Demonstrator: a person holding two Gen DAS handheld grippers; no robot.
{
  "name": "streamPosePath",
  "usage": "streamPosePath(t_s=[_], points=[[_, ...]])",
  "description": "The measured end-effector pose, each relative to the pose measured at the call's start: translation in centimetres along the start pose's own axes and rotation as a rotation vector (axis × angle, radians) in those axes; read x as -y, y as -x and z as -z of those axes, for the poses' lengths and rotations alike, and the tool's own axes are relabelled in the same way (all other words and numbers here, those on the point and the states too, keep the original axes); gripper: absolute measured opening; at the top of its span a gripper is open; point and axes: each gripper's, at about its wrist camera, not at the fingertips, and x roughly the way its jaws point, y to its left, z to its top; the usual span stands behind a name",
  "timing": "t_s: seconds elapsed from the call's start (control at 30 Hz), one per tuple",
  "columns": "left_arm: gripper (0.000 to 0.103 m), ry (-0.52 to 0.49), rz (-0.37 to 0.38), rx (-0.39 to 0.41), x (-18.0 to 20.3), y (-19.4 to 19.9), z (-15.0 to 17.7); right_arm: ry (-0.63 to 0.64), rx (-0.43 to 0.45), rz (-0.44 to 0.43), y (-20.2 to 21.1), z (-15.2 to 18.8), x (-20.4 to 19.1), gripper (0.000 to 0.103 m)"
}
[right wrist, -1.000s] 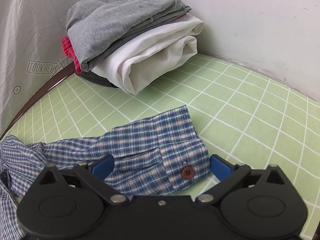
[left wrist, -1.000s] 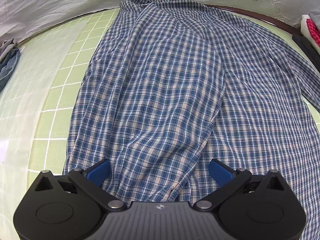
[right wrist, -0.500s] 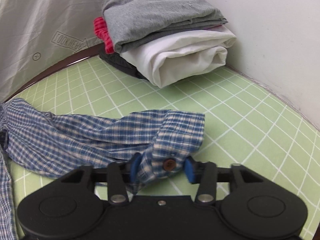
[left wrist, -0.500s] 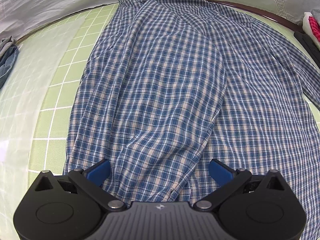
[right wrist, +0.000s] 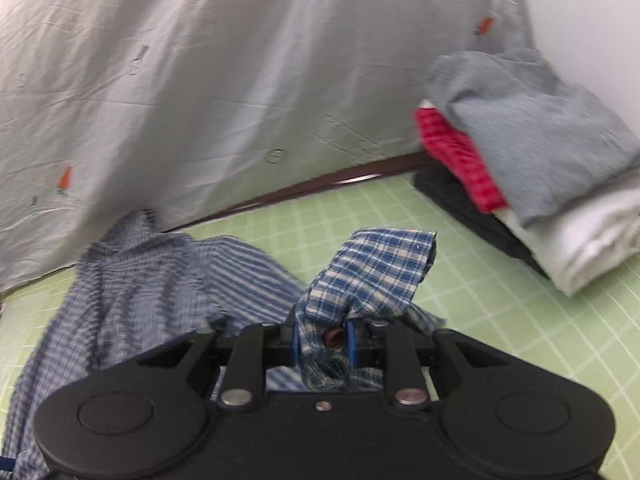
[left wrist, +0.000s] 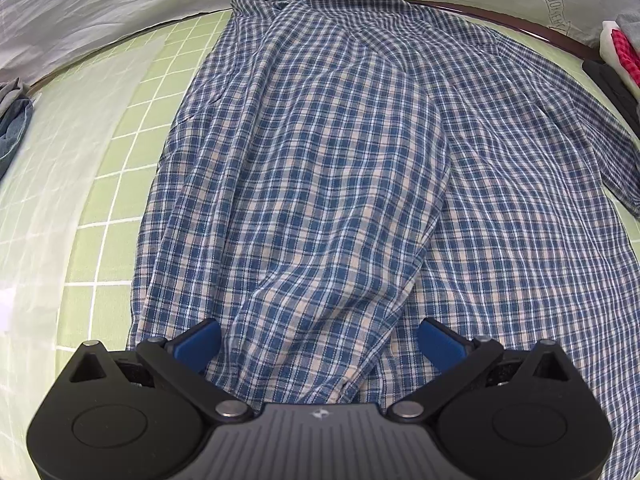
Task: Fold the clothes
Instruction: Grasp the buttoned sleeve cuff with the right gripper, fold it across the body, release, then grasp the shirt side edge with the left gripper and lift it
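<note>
A blue and cream plaid shirt [left wrist: 328, 184] lies spread on the green grid mat [left wrist: 132, 128], collar at the far end, one sleeve folded over its middle. My left gripper [left wrist: 320, 344] is open and straddles the shirt's near hem, low over the cloth. My right gripper [right wrist: 322, 338] is shut on the shirt's buttoned cuff [right wrist: 372, 272] and holds it lifted above the mat, the sleeve trailing back to the shirt body [right wrist: 132, 288] at the left.
A stack of folded clothes [right wrist: 532, 168], grey on red, white and black, sits at the mat's right end by the wall; its edge shows in the left wrist view [left wrist: 620, 52]. A white printed sheet [right wrist: 200, 80] hangs behind the table. Denim cloth [left wrist: 14, 128] lies far left.
My right gripper closed on the cuff, lifted it off the mat and swung left toward the shirt body. My left gripper stayed open over the hem, almost still.
</note>
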Motion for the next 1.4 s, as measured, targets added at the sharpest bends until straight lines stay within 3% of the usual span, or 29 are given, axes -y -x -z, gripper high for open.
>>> streamPosePath(t_s=[0.1, 0.17, 0.2, 0.3, 0.33, 0.37, 0.53, 0.7, 0.93, 1.03, 1.17, 1.23, 1.37, 1.4], points=[[0.103, -0.011, 0.005, -0.002, 0.0, -0.1, -0.2, 0.081, -0.083, -0.213, -0.9, 1.0, -5.8, 0.024], [0.103, -0.018, 0.008, -0.001, 0.0, -0.2, -0.3, 0.137, -0.167, -0.284, -1.8, 2.1, -9.1, 0.046], [0.103, -0.019, 0.008, 0.000, 0.0, -0.2, -0.3, 0.168, -0.192, -0.294, -2.0, 2.9, -10.5, 0.051], [0.103, -0.020, 0.009, 0.006, 0.0, -0.2, -0.2, 0.193, -0.225, -0.305, -1.7, 4.0, -11.6, 0.061], [0.103, -0.019, 0.009, 0.007, -0.1, -0.3, -0.2, 0.190, -0.228, -0.304, -1.4, 4.2, -11.4, 0.073], [0.103, -0.017, 0.009, 0.008, -0.1, -0.3, -0.2, 0.186, -0.214, -0.275, -1.0, 4.2, -10.9, 0.087], [0.103, 0.000, -0.001, -0.014, 0.2, -0.3, -0.5, 0.175, -0.146, -0.079, 0.7, 4.1, -7.7, 0.103], [0.103, 0.034, 0.024, 0.001, 0.5, 0.6, -1.2, 0.130, -0.136, 0.146, 1.9, 5.4, -2.8, 0.103], [0.102, 0.001, 0.076, 0.140, 2.6, 3.4, -3.2, -0.006, -0.199, 0.292, 2.2, 7.6, 2.6, 0.103], [0.100, -0.030, 0.142, 0.157, 4.4, 3.9, -3.9, -0.033, -0.214, 0.313, 1.6, 7.7, 3.5, 0.103], [0.092, -0.155, 0.168, 0.196, 7.9, 3.2, -5.2, -0.024, -0.225, 0.315, 0.9, 7.7, 3.8, 0.103], [0.080, -0.208, 0.177, 0.190, 9.3, 2.5, -5.8, -0.018, -0.236, 0.308, 0.6, 7.7, 3.7, 0.103], [0.074, -0.295, 0.188, 0.165, 11.4, 0.6, -6.9, -0.012, -0.258, 0.299, 0.0, 7.8, 3.5, 0.103], [0.067, -0.317, 0.183, 0.158, 11.9, 0.2, -7.1, -0.013, -0.262, 0.298, -0.1, 7.9, 3.5, 0.103]])
